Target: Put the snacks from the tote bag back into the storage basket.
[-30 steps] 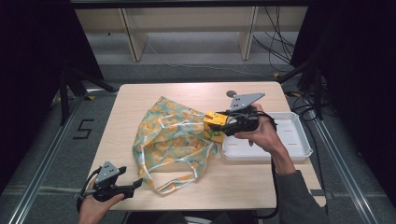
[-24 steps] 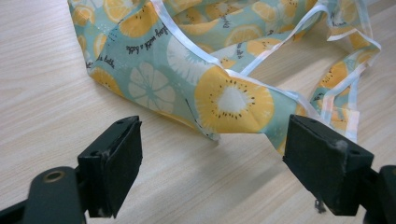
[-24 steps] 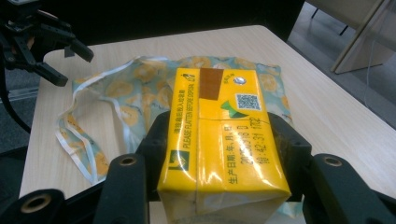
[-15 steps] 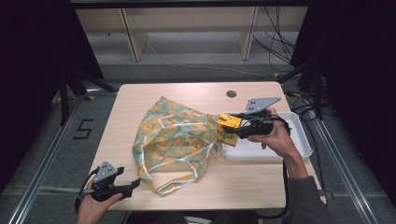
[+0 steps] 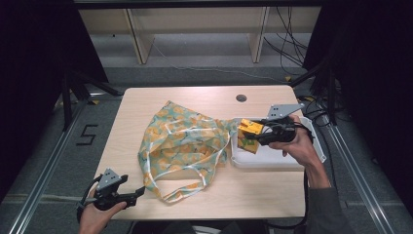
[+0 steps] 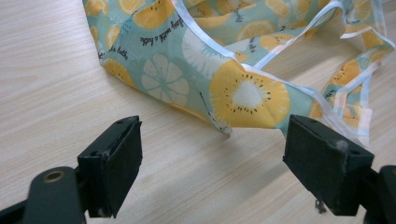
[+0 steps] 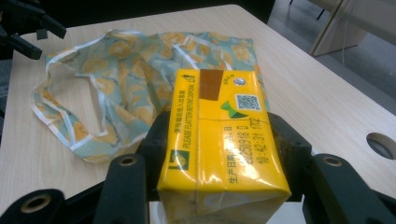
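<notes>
A yellow drink carton [image 5: 250,128] [image 7: 219,140] lies lengthwise between the jaws of my right gripper [image 5: 247,132] [image 7: 222,140], which is shut on its sides. The carton hangs over the left end of a white tray [image 5: 272,163]. A teal cloth bag with an orange fruit print and white straps [image 5: 180,146] [image 7: 121,88] [image 6: 243,93] lies flat on the middle of the wooden table. My left gripper [image 5: 139,191] [image 6: 215,163] rests low at the table's front left, jaws wide open, with the bag's near corner just beyond them and bare wood between them.
A round cable hole [image 5: 241,98] [image 7: 383,144] sits in the table [image 5: 146,107] behind the tray. The tray holds a greenish item [image 5: 249,145] under the carton. Shelving and cables stand on the floor beyond the table's far edge.
My right gripper has carried the carton to the right and slightly down, from above the bag's right edge to over the tray. The left gripper has stayed put.
</notes>
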### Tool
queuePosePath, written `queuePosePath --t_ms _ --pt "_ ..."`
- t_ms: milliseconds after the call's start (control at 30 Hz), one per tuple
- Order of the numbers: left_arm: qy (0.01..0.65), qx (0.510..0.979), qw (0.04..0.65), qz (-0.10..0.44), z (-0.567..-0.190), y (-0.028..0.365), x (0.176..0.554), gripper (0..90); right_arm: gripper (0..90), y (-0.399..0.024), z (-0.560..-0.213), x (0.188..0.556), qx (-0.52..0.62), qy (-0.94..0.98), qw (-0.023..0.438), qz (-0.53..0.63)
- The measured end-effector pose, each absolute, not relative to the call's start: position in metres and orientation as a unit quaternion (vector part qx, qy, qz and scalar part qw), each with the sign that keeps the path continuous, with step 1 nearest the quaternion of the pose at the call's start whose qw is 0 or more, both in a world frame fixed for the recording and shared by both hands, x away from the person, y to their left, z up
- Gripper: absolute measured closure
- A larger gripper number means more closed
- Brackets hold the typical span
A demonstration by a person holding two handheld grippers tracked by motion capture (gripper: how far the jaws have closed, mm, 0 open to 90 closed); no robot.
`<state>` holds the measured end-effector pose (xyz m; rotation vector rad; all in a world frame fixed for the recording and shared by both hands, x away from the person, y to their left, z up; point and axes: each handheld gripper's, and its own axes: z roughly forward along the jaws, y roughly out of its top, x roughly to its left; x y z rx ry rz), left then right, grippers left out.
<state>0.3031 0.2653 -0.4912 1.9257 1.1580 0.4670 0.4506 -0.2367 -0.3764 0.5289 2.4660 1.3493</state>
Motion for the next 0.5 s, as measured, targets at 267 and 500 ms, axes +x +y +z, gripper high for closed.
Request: queuePosePath --t_ms 267,500 --pt "0.461 0.764 0.412 0.185 -0.492 0.265 0.304 18.9 51.3 -0.243 -0.389 0.455 0.185 0.858 0.133 0.460" --pt "0.464 0.762 0.413 0.182 -0.493 0.264 0.303 18.9 51.2 -0.244 -0.399 0.460 0.184 0.861 0.129 0.457"
